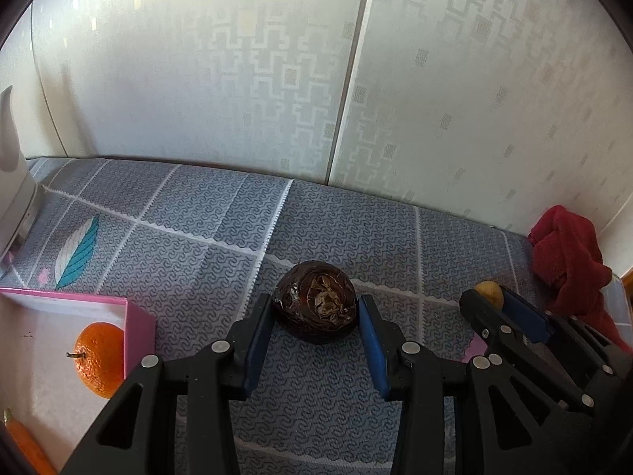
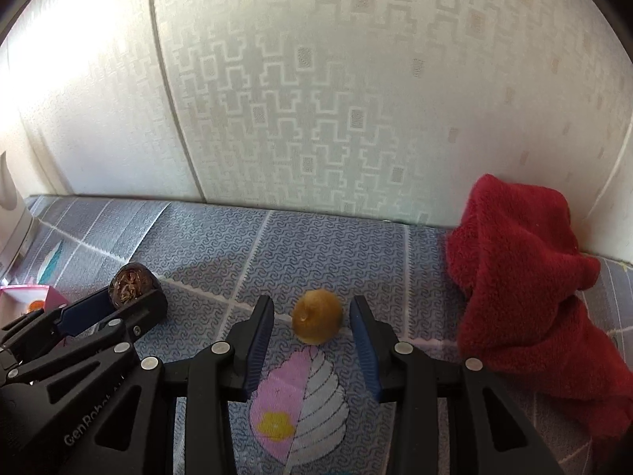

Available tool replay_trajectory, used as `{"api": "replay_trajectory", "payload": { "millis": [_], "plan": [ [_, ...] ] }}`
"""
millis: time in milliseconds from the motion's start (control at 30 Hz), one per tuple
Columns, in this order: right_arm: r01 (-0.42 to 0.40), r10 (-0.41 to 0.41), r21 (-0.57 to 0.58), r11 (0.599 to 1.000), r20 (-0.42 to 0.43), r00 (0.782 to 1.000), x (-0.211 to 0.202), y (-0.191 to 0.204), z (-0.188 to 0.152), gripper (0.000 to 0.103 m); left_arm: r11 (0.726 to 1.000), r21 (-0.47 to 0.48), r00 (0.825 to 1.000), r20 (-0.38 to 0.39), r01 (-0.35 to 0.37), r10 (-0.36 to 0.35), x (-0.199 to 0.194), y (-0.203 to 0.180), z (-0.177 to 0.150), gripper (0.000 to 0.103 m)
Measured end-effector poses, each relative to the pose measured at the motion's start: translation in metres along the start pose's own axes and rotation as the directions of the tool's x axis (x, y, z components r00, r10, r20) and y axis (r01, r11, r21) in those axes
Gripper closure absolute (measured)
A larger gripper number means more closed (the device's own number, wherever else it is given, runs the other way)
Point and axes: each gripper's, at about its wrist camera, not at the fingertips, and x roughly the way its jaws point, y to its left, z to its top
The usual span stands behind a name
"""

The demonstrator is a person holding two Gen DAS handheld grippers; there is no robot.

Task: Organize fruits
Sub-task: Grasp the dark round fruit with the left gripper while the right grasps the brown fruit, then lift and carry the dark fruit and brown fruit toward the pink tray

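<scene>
A dark brown wrinkled fruit (image 1: 316, 306) lies on the grey patterned cloth. My left gripper (image 1: 316, 318) is open with its blue pads on either side of it, close to its sides. A small yellow-brown fruit (image 2: 317, 316) lies on the cloth between the open fingers of my right gripper (image 2: 312, 326), with gaps on both sides. In the left wrist view the right gripper (image 1: 492, 303) and the yellow fruit (image 1: 489, 292) show at the right. In the right wrist view the left gripper (image 2: 130, 301) and the dark fruit (image 2: 132, 279) show at the left.
A pink box (image 1: 138, 324) at the left holds an orange (image 1: 99, 358) and another orange item (image 1: 27, 447). A red towel (image 2: 534, 285) is heaped at the right against the wall. A white appliance (image 1: 14, 194) stands at the far left.
</scene>
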Motion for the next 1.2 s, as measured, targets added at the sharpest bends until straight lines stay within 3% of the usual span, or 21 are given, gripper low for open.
{"api": "replay_trajectory", "payload": {
  "millis": [33,167,400,733,1000,1200],
  "plan": [
    [0.001,-0.001,-0.016,1.0,-0.009,1.0,0.005,0.004,0.003,0.077,1.0,-0.001,1.0,-0.001,0.002,-0.002,-0.001,0.001,-0.001,0.06],
    [-0.019,0.019,-0.03,0.999,-0.006,1.0,0.002,0.005,-0.001,0.077,1.0,-0.005,1.0,-0.011,0.009,-0.009,-0.007,0.0,-0.008,0.06],
    [-0.08,0.082,0.047,0.996,-0.047,0.996,-0.025,-0.014,-0.033,0.077,0.999,0.016,1.0,-0.013,0.029,-0.029,-0.034,-0.009,-0.039,0.06],
    [-0.068,0.073,0.059,0.996,-0.099,0.992,-0.069,-0.033,-0.092,0.077,0.996,0.051,0.997,-0.017,0.076,-0.075,-0.088,-0.024,-0.11,0.06],
    [-0.046,0.057,0.095,0.994,-0.11,0.992,-0.107,-0.048,-0.138,0.077,0.99,0.127,0.998,0.007,0.057,-0.059,-0.12,-0.034,-0.171,0.06],
    [-0.028,0.037,0.104,0.994,-0.093,0.995,-0.126,-0.05,-0.156,0.077,0.981,0.19,0.997,0.062,0.024,-0.037,-0.131,-0.042,-0.192,0.06]
  ]
}}
